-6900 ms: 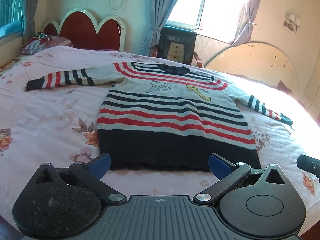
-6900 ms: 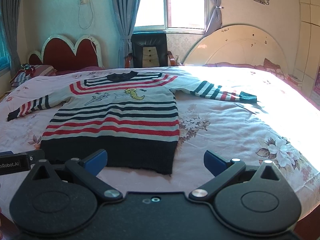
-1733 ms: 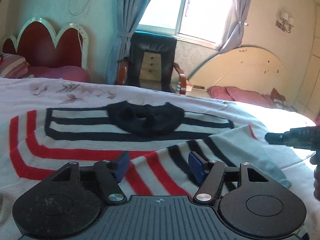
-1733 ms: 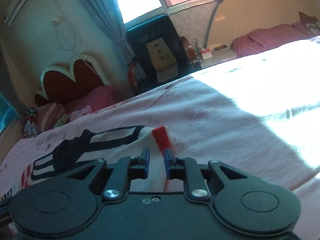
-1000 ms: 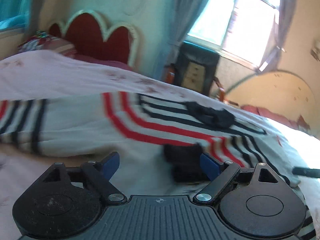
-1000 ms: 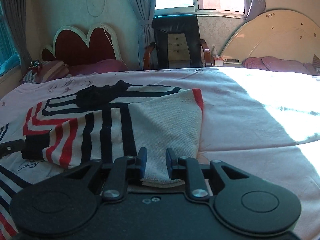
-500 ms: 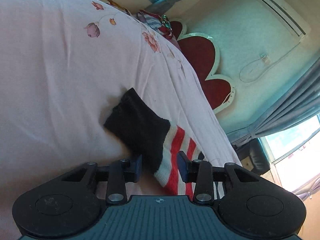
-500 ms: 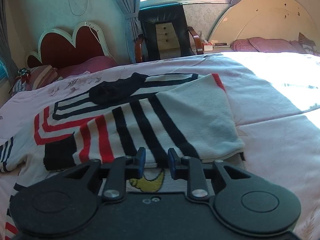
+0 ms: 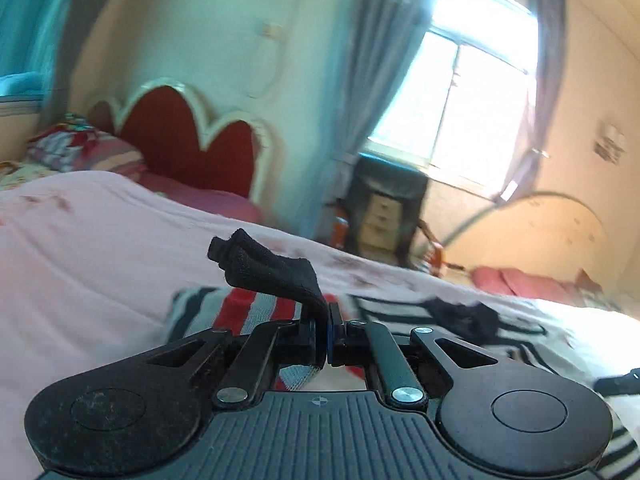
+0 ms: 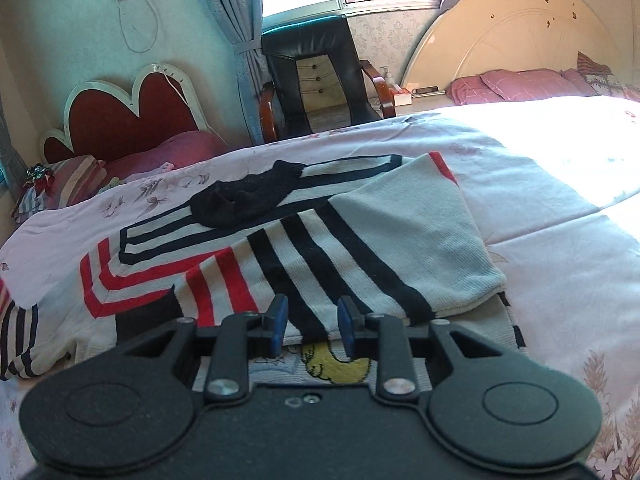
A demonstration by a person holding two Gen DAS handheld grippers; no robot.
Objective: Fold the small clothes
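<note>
The striped sweater (image 10: 280, 248) lies flat on the pink bed (image 10: 560, 240), one sleeve (image 10: 360, 256) folded across its chest below the black collar (image 10: 244, 196). The left tongs (image 9: 325, 336) are pinched tight on the other sleeve's black cuff (image 9: 268, 270), lifted off the bed. The right tongs (image 10: 312, 326) hover part-open over the folded sleeve, holding nothing.

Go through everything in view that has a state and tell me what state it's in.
Left gripper: shut on the sleeve cuff.
Sleeve cuff: black, lifted off the bed.
Right gripper: open, holding nothing.
Right sleeve: folded across the sweater's chest.
Sweater: flat on the bed.
</note>
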